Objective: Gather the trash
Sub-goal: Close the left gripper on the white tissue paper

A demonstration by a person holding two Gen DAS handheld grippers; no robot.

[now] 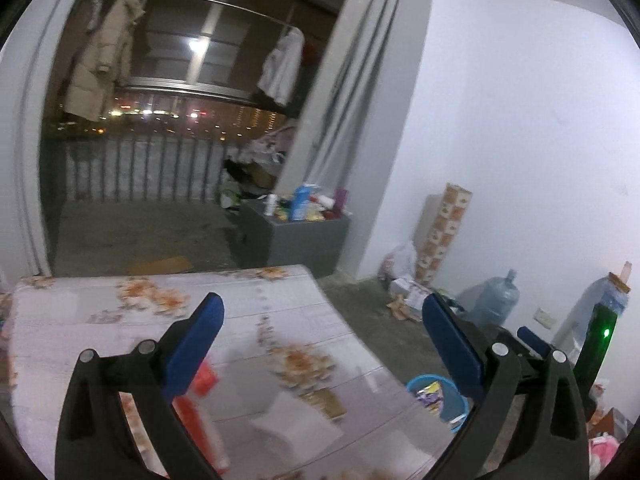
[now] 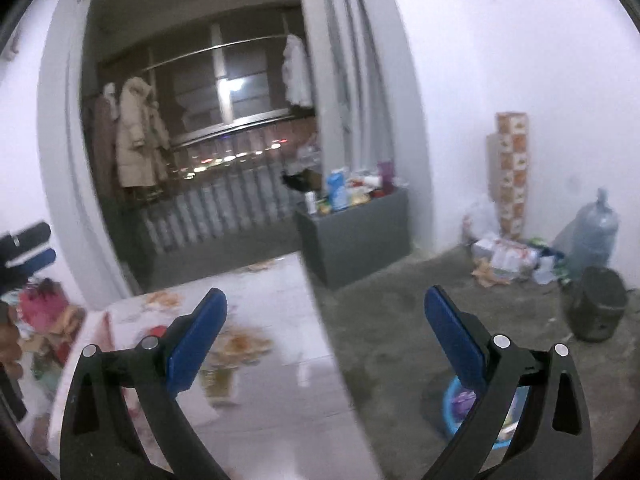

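A table with a floral cloth (image 1: 280, 312) lies below both grippers; it also shows in the right wrist view (image 2: 288, 392). On it are a red wrapper (image 1: 200, 384), a white paper piece (image 1: 292, 420) and a yellowish packet (image 1: 326, 402). My left gripper (image 1: 322, 320) is open and empty above the table. My right gripper (image 2: 326, 316) is open and empty over the table's right edge. A blue basin (image 1: 438, 398) with wrappers inside stands on the floor to the right of the table; it also shows in the right wrist view (image 2: 452, 404). All is motion-blurred.
A grey cabinet (image 1: 308, 240) loaded with bottles stands by the balcony door. Litter (image 2: 504, 258) and a water jug (image 2: 592, 236) lie along the right wall. A dark round bin (image 2: 598, 308) stands on the floor. The other gripper (image 2: 28, 248) shows at far left.
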